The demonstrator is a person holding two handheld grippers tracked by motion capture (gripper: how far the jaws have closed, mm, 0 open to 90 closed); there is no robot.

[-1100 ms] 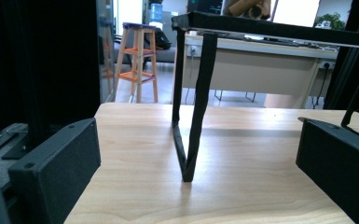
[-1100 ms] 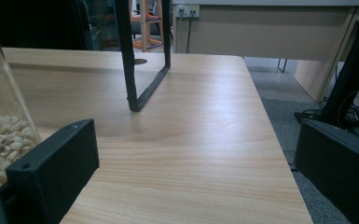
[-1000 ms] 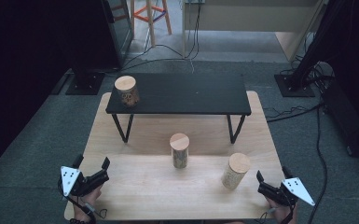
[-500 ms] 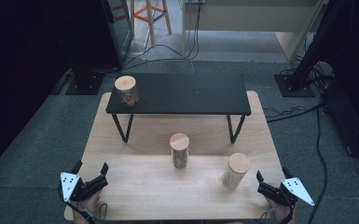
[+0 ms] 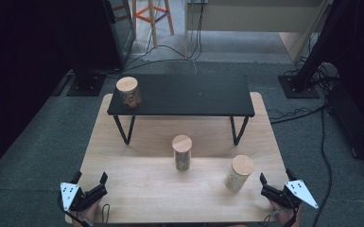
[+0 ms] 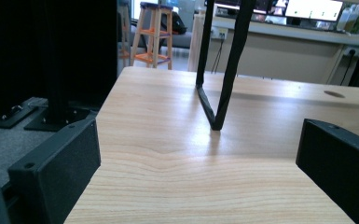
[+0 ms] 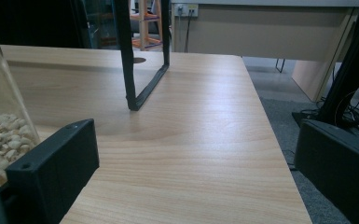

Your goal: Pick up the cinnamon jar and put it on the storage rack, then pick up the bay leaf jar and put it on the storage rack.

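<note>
A light wooden table [image 5: 137,189] carries a low black shelf [image 5: 184,97] on thin legs and two cork-lidded jars [image 5: 182,152] [image 5: 238,172]. A third jar [image 5: 128,92] stands on the shelf's left end.

My left claw [image 5: 89,195] sits low at the near left corner of the tabletop [image 5: 160,189], its two black jaws spread wide and pointing forward and a little to the right. In the left gripper view, those jaws stand well apart with nothing between them. My right claw [image 5: 274,189] rests at the near right corner, jaws angled forward and to the left, likewise parted and holding nothing in the right gripper view. Each claw carries its grey three-cornered plate on the outer side. My hands show only at the bottom edge of the high view, behind the claws.
</note>
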